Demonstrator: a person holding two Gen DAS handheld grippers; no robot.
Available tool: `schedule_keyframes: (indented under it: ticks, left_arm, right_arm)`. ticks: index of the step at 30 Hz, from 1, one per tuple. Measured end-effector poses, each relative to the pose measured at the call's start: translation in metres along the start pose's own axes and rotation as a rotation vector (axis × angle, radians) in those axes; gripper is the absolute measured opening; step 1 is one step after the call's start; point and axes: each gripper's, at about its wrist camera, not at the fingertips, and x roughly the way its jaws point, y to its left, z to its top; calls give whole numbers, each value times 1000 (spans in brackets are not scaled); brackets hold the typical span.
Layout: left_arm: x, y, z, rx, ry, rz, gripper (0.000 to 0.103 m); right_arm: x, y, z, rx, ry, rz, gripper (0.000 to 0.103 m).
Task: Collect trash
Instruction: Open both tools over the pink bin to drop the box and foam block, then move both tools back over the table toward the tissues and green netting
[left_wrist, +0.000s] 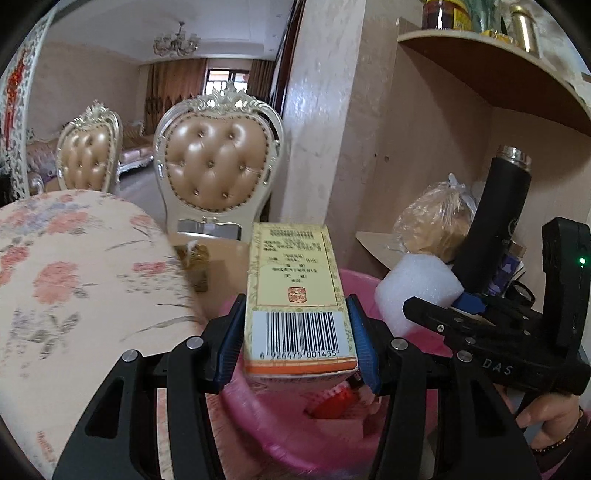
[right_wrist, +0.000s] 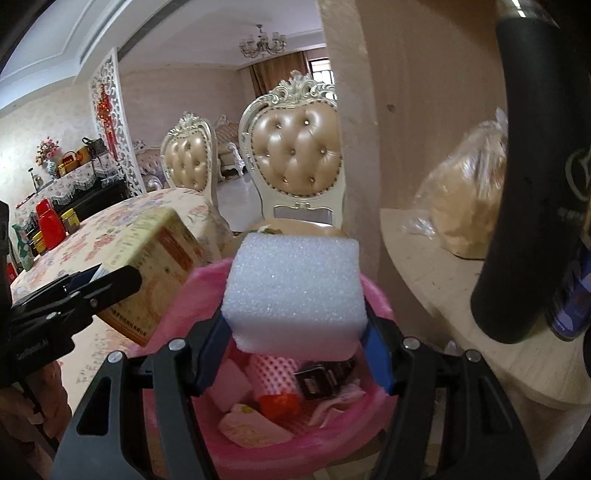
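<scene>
Pink bin (left_wrist: 354, 280) sits right under both my claws: left gripper (left_wrist: 295, 332) pinches a yellow carton (left_wrist: 295, 288), barcode 6 926475 001455; right gripper (right_wrist: 295, 328), jaws easing apart, hugs a foam block (right_wrist: 295, 288).

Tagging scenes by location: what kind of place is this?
Likely a home dining room opening onto a living room: tufted ornate chairs at a table with a floral cloth, a chandelier, and a sofa beyond.
</scene>
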Motion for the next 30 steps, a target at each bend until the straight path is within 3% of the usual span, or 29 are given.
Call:
schedule_keyframes:
  ticks: [5,7,13,20,30]
  left_arm:
    - [18,-3,2,14,21,7,55]
    - [15,2,0,3,15,31,75]
    - [-24,30,-8,-26,-24,129,92]
    - [-85,69,-28,-71,-34,241,93]
    - [-175,123,-68,-120,-40,433,94]
  right_arm:
    - [2,-10,4,27,-9,9,71]
    - [-3,-10,5,35,-21,13,72]
    - [-20,-2,5,35,-49,19,75]
    - [-38,32,6,5,-54,60,75]
    - [-38,145,-8,-149,-17,187,86]
